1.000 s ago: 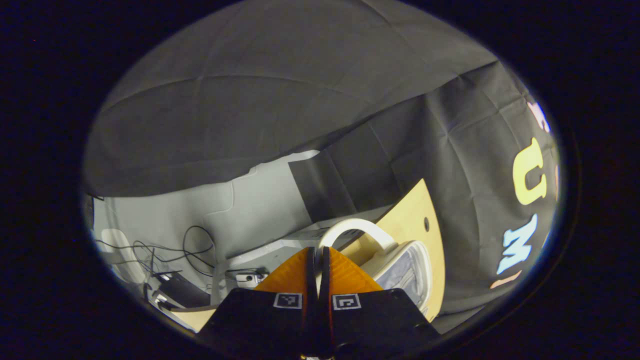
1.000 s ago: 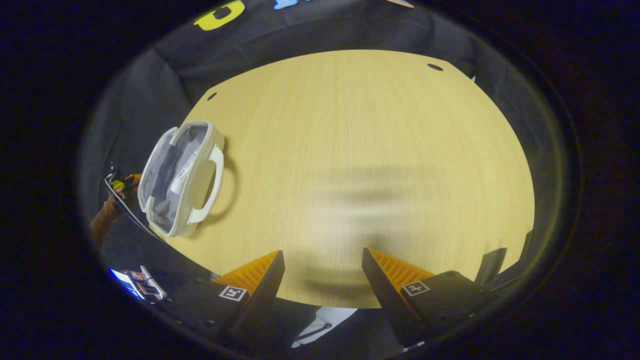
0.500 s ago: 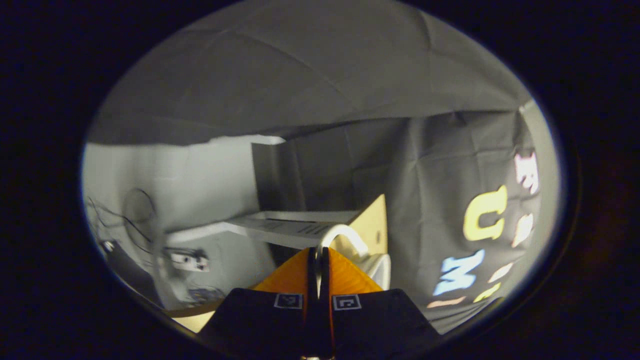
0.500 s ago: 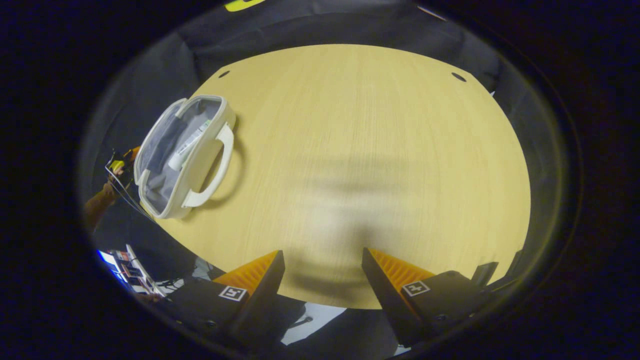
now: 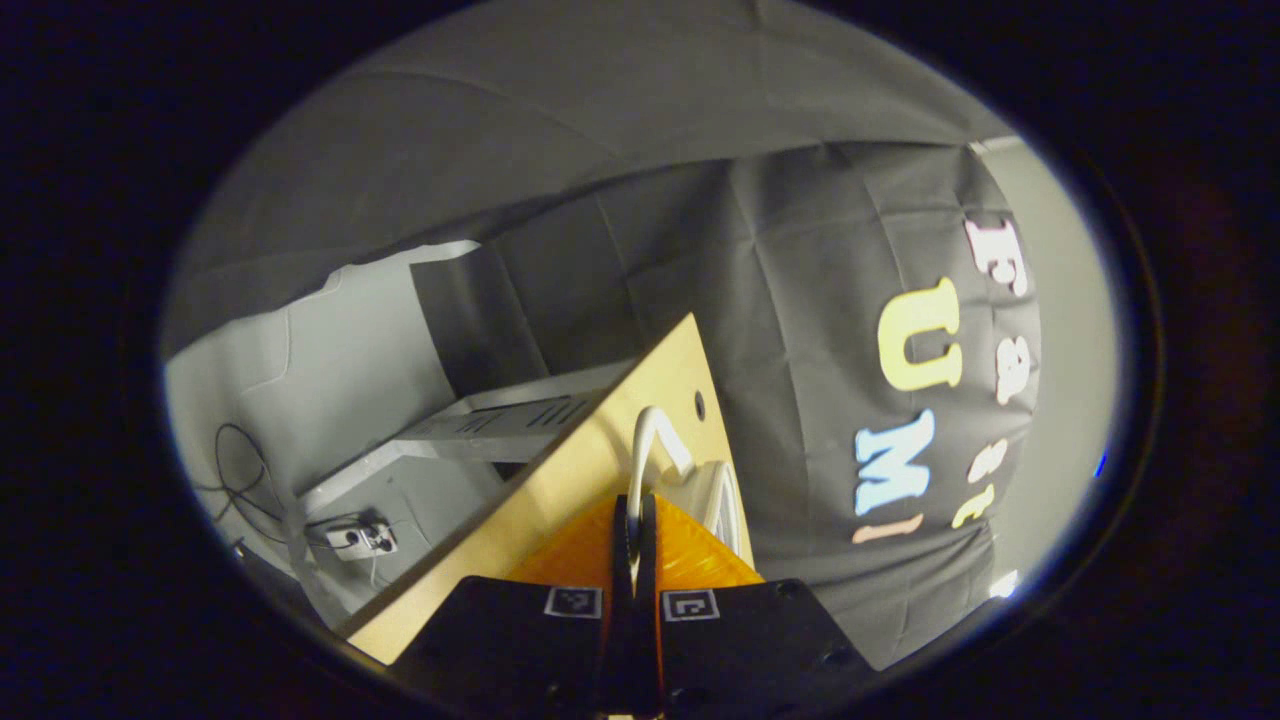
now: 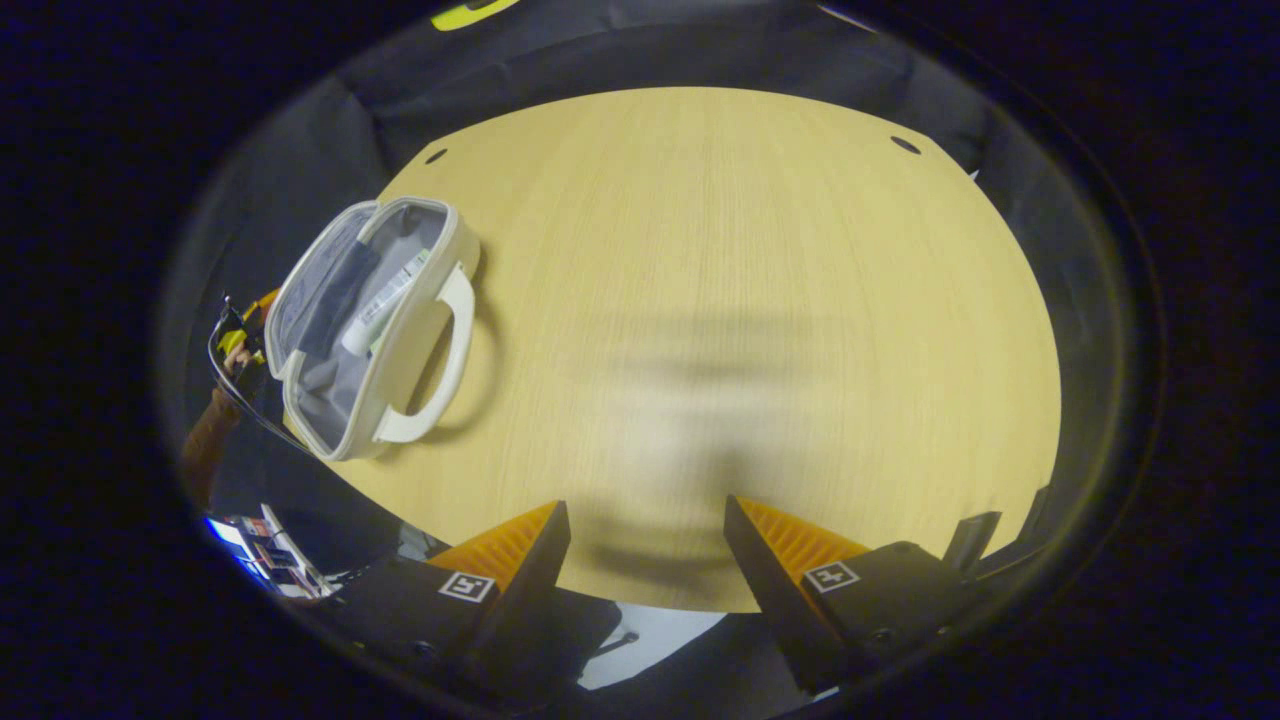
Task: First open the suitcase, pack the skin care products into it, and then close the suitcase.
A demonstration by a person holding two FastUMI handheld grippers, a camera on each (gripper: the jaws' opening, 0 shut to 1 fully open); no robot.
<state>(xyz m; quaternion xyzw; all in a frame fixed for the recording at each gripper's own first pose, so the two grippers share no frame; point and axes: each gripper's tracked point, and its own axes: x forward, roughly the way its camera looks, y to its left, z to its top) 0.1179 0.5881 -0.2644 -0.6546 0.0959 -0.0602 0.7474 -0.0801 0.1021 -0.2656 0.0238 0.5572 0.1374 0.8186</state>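
Since a second ago your left gripper view has swung: the table (image 5: 560, 480) edge now cuts diagonally from lower left up to centre, and the suitcase's handle (image 5: 650, 440) appears narrower, edge-on, just above the finger tips. In the right gripper view the suitcase (image 6: 370, 330) has shifted slightly up and right at centre left, otherwise little change. The table (image 6: 750, 300) takes up most of that view, its broad bare wood running from the suitcase to the far right rim, with small holes near the upper corners. The suitcase sits near the table's left edge, lid raised, grey lining exposed, a skin care tube (image 6: 385, 300) lying inside; its white handle (image 6: 440, 360) faces the open wood. Beyond that edge, at far left, an orange sleeve (image 6: 210, 440) and a gripper with cable are partly visible. Your right gripper (image 6: 645, 535) hangs over the near table edge with fingers wide apart, nothing between them. Your left gripper (image 5: 634, 530) has fingers together; a thin white strip shows between them, but you cannot tell what it is.
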